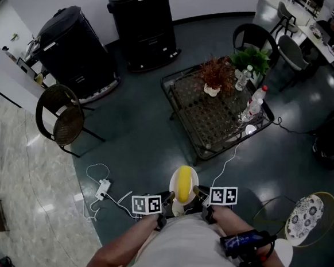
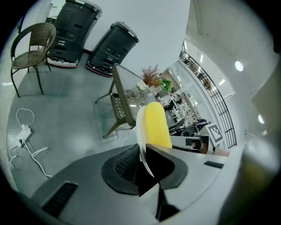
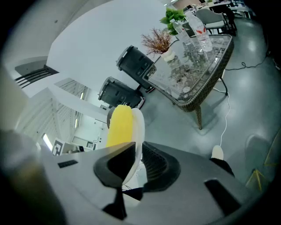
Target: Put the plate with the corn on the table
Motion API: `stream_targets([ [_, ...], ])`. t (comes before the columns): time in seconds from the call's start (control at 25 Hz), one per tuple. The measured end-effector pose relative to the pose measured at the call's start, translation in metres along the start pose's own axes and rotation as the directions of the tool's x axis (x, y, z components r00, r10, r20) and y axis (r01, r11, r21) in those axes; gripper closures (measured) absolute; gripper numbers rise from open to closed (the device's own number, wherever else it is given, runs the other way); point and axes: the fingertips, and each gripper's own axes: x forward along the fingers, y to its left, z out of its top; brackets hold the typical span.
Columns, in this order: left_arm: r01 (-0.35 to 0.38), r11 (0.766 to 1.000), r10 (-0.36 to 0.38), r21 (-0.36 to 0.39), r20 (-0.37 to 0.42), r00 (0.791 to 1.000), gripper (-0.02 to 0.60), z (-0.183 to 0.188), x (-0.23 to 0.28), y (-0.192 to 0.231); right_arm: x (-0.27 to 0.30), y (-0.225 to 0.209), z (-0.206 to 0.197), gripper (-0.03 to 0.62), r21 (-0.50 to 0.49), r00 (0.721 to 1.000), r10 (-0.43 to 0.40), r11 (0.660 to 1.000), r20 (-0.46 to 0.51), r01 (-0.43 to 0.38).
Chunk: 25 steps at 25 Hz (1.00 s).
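No text, brand or number was legible anywhere. Print on the bottle (image 1: 254,102) on the table (image 1: 183,115) was too small to read.
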Motion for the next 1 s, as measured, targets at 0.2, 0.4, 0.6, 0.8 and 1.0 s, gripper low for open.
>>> stream_targets([
  [0.2, 0.006, 1.000, -0.006, -0.010, -0.010, 1.000, 0.529, -0.044, -0.032, -0.008, -0.020, 0.020, -0.048, 0.540, -0.014, 1.000, 0.007, 1.000, -0.010, -0.007],
  [0.4, 0.010, 1.000, -0.010, -0.011, 0.000, 1.000, 0.532, -0.063, -0.035, -0.021, -0.037, 0.017, -0.062, 0.539, -0.059, 1.000, 0.015, 0.998, 0.001, -0.015],
  [0.6, 0.010, 0.999, -0.010, -0.038, 0.014, 1.000, 0.532, -0.088, -0.028, -0.037, -0.061, 0.009, -0.073, 0.540, -0.084, 0.999, 0.027, 0.996, 0.022, -0.025],
  [0.8, 0.019, 1.000, -0.019, -0.014, 0.018, 1.000, 0.532, -0.101, -0.020, -0.057, -0.085, -0.001, -0.078, 0.540, -0.081, 0.999, 0.020, 0.997, 0.047, -0.016],
  [1.0, 0.004, 1.000, -0.003, -0.017, 0.024, 1.000, 0.532, -0.119, -0.024, -0.066, -0.096, -0.003, -0.089, 0.540, -0.076, 0.998, 0.039, 0.997, 0.051, -0.035],
])
